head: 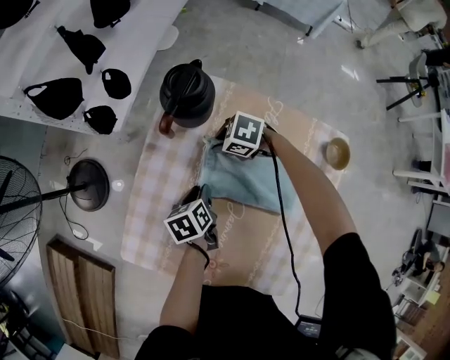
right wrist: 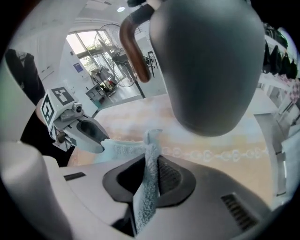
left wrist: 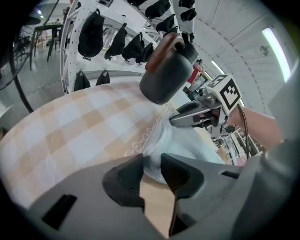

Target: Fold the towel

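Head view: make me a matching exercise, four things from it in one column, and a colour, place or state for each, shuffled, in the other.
1. towel
2. kettle
3. bowl
4. right tool

A. clamped on the towel
B. black, brown handle
C. light blue, middle of the checked cloth
D. tan, by the cloth's right edge

Pairs: 1-C, 2-B, 3-D, 4-A

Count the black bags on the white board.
6 black bags: two cut by the top edge, one below them, one at the left, two small ones near the board's lower edge. Others may be out of view.
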Available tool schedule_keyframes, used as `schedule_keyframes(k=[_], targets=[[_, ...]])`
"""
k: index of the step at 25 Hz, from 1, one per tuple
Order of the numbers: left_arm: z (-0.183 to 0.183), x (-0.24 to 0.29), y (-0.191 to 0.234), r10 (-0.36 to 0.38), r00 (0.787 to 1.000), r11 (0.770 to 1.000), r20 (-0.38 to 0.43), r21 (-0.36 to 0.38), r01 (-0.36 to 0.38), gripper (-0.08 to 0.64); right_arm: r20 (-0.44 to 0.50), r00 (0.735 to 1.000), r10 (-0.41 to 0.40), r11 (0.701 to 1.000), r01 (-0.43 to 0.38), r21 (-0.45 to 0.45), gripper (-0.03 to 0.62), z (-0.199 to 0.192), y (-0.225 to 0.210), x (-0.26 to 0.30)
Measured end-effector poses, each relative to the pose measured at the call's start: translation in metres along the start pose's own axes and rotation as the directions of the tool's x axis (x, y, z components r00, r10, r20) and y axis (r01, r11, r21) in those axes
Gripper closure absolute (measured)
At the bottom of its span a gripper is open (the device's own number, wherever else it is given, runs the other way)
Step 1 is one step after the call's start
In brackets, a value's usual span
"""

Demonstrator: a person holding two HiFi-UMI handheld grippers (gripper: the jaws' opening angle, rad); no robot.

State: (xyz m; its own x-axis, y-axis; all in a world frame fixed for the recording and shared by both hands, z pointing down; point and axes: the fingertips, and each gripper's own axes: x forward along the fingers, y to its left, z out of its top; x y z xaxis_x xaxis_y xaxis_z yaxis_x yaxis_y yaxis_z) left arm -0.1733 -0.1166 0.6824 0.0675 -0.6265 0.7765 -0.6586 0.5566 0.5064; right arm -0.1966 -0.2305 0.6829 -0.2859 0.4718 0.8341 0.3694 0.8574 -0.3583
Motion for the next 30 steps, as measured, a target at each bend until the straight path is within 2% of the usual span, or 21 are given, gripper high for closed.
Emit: schedule_keyframes(k=[5,10,14,17,20,25,28,30], targets=[[0.001,-0.008,-0.008,0.019,0.999,0.993,0.029,0.118,-0.022,0.52,0.098,0.995,-0.026,0.998,0.03,-0.046,0.548,0.0,0.012,-0.014],[0.006,-0.024,-0.028,0.028,0.996,0.967,0.08,0.249,-0.048,0.525,0.177,0.982,-0.071,0.994,0.084,-0.065,0.548,-0.001,0.02,-0.038],[0.008,-0.038,-0.052,0.013,0.994,0.934,0.111,0.353,-0.052,0.525,0.231,0.966,-0.115,0.989,0.133,-0.063,0.548,-0.008,0.028,-0.062],[0.007,-0.044,-0.068,-0.008,0.993,0.917,0.122,0.398,-0.041,0.525,0.261,0.955,-0.141,0.986,0.159,-0.05,0.546,-0.015,0.033,-0.078],[0.003,-0.046,-0.072,-0.014,0.993,0.925,0.12,0.378,-0.033,0.525,0.257,0.954,-0.153,0.984,0.17,-0.045,0.546,-0.022,0.038,-0.082],[-0.004,-0.044,-0.055,-0.008,0.996,0.967,0.086,0.254,-0.014,0.525,0.187,0.975,-0.116,0.988,0.132,-0.076,0.541,-0.015,0.039,-0.063],[-0.006,-0.04,-0.044,-0.006,0.997,0.98,0.072,0.198,-0.008,0.525,0.133,0.985,-0.109,0.983,0.127,-0.136,0.535,-0.002,0.035,-0.044],[-0.007,-0.037,-0.037,-0.005,0.998,0.984,0.062,0.177,-0.006,0.525,0.079,0.99,-0.12,0.972,0.134,-0.195,0.509,0.001,0.03,-0.029]])
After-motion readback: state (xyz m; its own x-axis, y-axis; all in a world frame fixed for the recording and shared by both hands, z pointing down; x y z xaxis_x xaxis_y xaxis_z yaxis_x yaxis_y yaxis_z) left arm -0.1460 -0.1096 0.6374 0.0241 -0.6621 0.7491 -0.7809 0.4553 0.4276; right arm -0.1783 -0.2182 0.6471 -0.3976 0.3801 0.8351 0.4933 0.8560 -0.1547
